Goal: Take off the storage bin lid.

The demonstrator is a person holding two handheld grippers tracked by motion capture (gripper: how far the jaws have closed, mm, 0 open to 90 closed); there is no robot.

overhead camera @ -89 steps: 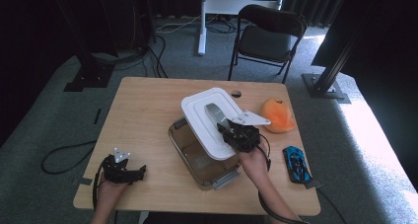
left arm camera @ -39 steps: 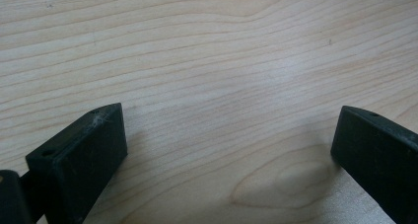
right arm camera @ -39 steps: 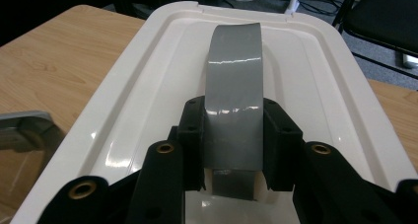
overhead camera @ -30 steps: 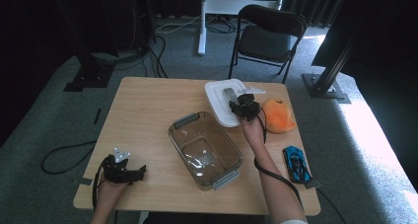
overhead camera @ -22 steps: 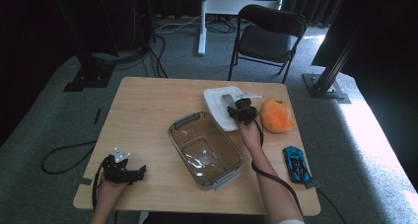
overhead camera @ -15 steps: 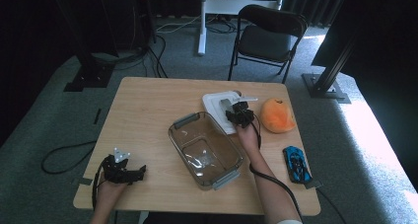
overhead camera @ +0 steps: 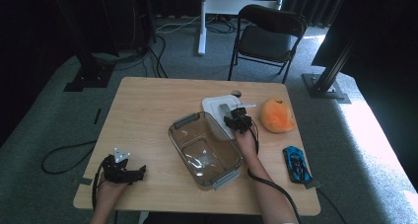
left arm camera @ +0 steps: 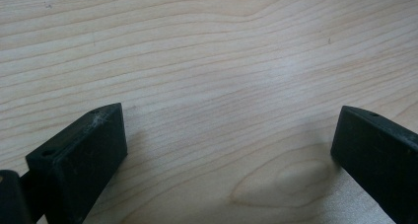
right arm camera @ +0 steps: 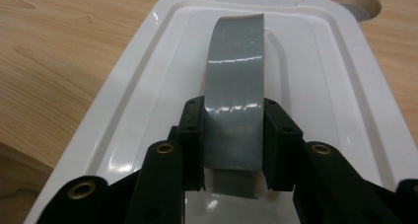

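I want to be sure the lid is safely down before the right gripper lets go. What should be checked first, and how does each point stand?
1. Right gripper clamped on the lid's grey handle: ok.
2. White lid lying on the table, behind the clear container: looks ok, full contact cannot tell.
3. Lid apart from the orange ball: ok.
4. Lid rim apart from the container: cannot tell, they overlap in the high view.
5. Left gripper open and resting far off: ok.

Lid (right arm camera: pixel 276 76) — near edge behind tongs (right arm camera: pixel 233 135)
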